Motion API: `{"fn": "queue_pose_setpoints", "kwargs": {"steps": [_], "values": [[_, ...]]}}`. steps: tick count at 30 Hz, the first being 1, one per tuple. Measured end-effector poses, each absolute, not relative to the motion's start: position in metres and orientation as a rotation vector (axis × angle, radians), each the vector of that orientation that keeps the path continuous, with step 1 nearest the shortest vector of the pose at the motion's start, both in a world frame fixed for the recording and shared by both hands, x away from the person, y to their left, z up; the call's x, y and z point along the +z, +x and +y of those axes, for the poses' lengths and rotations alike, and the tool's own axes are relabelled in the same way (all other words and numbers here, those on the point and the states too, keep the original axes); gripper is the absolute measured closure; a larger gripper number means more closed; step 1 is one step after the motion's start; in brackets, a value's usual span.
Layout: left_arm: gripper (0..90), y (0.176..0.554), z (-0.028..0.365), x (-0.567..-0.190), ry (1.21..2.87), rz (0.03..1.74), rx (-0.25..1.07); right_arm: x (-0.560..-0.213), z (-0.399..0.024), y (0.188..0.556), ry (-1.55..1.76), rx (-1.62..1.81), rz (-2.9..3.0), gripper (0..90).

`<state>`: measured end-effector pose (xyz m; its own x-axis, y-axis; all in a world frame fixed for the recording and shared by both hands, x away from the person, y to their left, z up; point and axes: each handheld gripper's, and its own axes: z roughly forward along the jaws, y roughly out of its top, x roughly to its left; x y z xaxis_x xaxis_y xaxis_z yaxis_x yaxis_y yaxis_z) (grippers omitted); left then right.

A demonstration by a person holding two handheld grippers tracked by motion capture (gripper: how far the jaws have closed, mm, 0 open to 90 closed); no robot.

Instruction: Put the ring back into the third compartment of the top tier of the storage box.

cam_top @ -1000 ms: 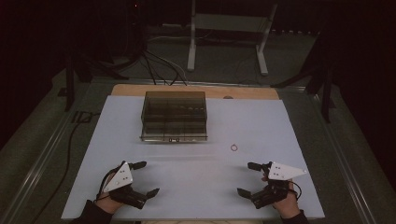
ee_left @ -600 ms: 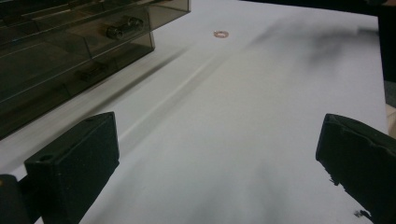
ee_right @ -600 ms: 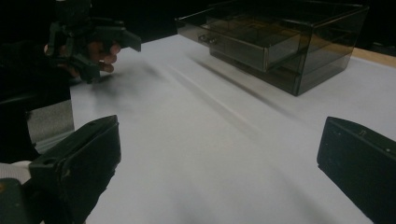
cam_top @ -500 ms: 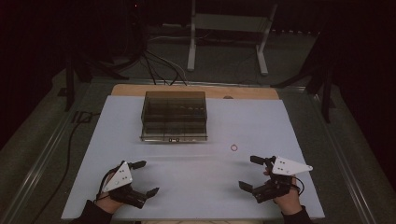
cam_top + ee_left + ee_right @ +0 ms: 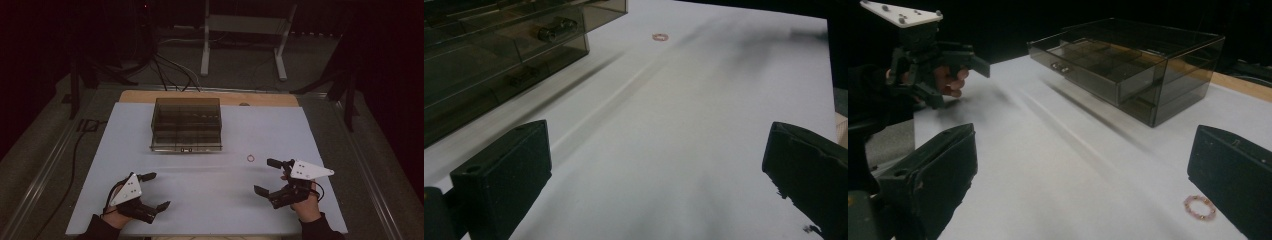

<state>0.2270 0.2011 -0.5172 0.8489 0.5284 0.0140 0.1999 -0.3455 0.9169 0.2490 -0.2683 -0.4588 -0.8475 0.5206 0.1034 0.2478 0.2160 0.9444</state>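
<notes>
Item one: my right gripper [image 5: 269, 176], which I am holding near the front right of the white table [image 5: 325, 150], jaws standing wide apart with nothing between them. In the right gripper view the bead bracelet [image 5: 1200, 207] is lying flat on the table just inside the right-hand jaw, close to it but apart.

Item two: the bracelet [image 5: 250, 158] itself, a small pinkish ring of beads. In the high view it is resting in the open, to the right of and a little nearer me than the smoky plastic drawer box [image 5: 186, 124], between that box and my right gripper.

Item three: my left gripper [image 5: 153, 190], which I am keeping low at the front left, jaws likewise spread and empty. In the left gripper view the bracelet [image 5: 659, 37] is showing far off, well apart from it.

Item four: the drawer box [image 5: 1128, 65], drawers looking closed, small dark things sitting inside its compartments [image 5: 555, 27].

Handling note, as I am judging it: I am reaching for the bracelet with the right gripper. Doing it well is meaning lowering the jaws until they are nearly brushing the table, centring the ring so that one jaw is going outside the band and the other inside or across it, then closing slowly. The beads are likely rolling or skidding on the smooth surface if I am coming in slanted or fast.
</notes>
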Motion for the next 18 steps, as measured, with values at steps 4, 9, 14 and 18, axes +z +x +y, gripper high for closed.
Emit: {"fn": "queue_pose_setpoints", "kwargs": {"steps": [4, 9, 14, 18], "values": [[0.6, 0.227, 0.202, -0.517, 1.923, 0.543, 0.377, -0.456, -0.267, 0.253, 0.732, 1.679, 2.235, 0.0], [0.6, 0.227, 0.201, -0.517, 1.923, 0.541, 0.377, -0.452, -0.266, 0.259, 0.735, 1.673, 2.225, 0.0], [0.6, 0.227, 0.201, -0.517, 1.919, 0.539, 0.38, -0.45, -0.268, 0.268, 0.771, 1.672, 2.196, 0.0], [0.6, 0.226, 0.201, -0.517, 1.918, 0.533, 0.379, -0.448, -0.27, 0.272, 0.784, 1.659, 2.185, 0.0]]}}
